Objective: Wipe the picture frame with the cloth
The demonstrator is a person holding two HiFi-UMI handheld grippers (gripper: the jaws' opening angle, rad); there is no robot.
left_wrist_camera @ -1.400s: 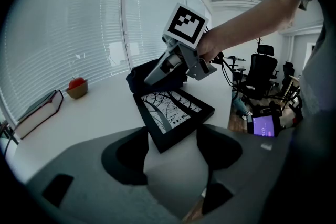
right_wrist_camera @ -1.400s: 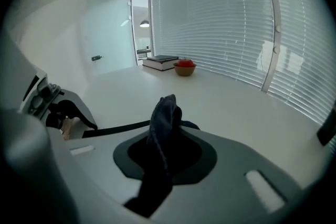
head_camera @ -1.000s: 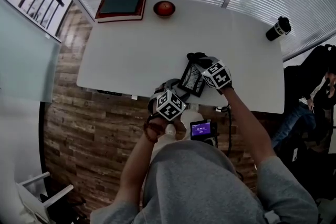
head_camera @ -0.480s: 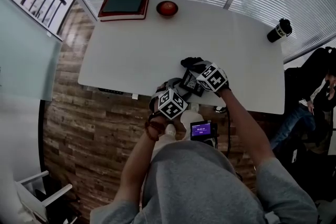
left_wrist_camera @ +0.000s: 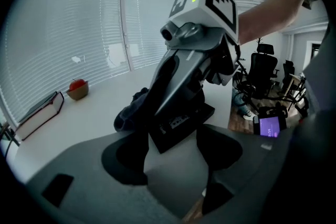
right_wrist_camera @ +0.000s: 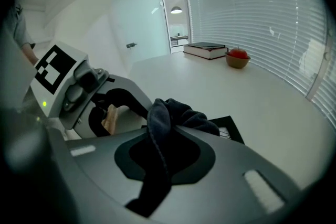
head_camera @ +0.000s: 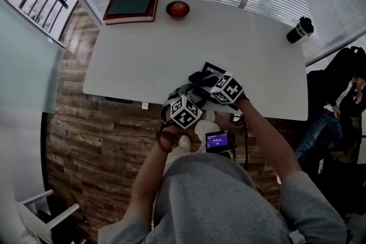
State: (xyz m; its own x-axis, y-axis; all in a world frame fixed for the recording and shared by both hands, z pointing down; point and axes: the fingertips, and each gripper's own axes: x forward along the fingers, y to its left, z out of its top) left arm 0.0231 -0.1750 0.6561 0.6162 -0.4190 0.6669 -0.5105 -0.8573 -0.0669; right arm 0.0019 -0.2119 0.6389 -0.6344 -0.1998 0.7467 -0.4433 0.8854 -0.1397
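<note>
- Left gripper point(left_wrist_camera: 173, 153) is clamping the frame point(left_wrist_camera: 181, 122) at the table's point(head_camera: 137, 60) near edge.
- Right gripper point(right_wrist_camera: 167, 161), jaws just closing, is pinching the cloth point(right_wrist_camera: 176, 118) against the frame.
- Bare table is lying open behind; book point(head_camera: 131, 7), bowl point(head_camera: 178, 8) and bottle point(head_camera: 301, 30) are lining the far edge.

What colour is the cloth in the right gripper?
Dark, near black. The cloth shows best in the right gripper view.

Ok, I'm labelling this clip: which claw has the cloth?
The right claw: its jaws are shut on the dark cloth, while the left claw holds the picture frame.
</note>
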